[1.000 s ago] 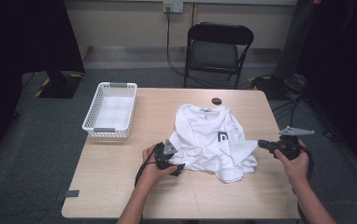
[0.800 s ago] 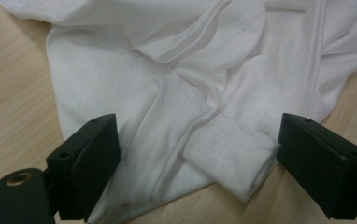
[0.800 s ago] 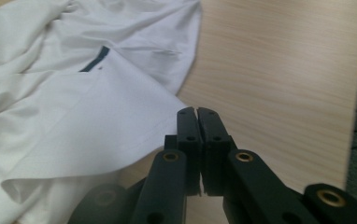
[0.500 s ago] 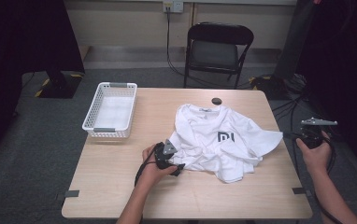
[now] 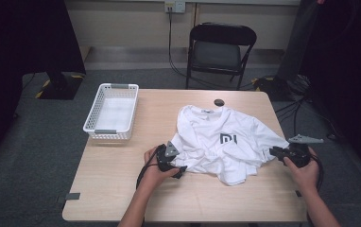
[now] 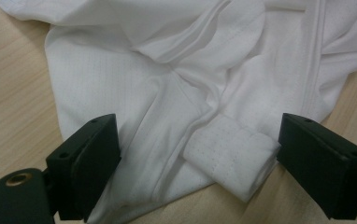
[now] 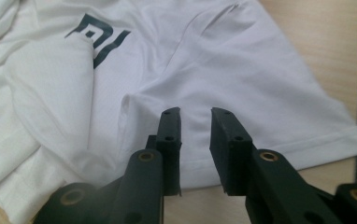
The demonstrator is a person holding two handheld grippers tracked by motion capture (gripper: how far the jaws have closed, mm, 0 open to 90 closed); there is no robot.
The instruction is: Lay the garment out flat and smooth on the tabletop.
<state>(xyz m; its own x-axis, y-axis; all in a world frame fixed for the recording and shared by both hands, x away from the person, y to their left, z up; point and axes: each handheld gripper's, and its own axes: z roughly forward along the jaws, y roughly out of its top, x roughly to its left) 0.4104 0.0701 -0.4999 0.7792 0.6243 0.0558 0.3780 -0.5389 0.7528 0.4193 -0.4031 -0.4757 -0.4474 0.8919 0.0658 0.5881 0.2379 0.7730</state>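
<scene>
A white T-shirt (image 5: 226, 142) with a dark logo lies crumpled on the wooden table (image 5: 122, 189); its right sleeve (image 7: 260, 93) is spread flat. My left gripper (image 5: 180, 161) rests at the shirt's lower left edge. In the left gripper view it (image 6: 197, 140) stands wide open, a rolled cuff (image 6: 232, 158) lying between the jaws and the pads off it. My right gripper (image 5: 273, 152) points at the right sleeve's hem. Its jaws (image 7: 196, 116) have just been opening; a narrow gap shows between them, with no cloth in it.
A white slotted basket (image 5: 112, 111) sits at the table's back left. A small black round object (image 5: 219, 102) lies just beyond the shirt's collar. A black folding chair (image 5: 221, 47) stands behind the table, and cables run over the floor at the right.
My right gripper pulled the sleeve out to the right, then came back left and down with its jaws parted off the cloth. The sleeve now lies spread. The left gripper stayed put.
</scene>
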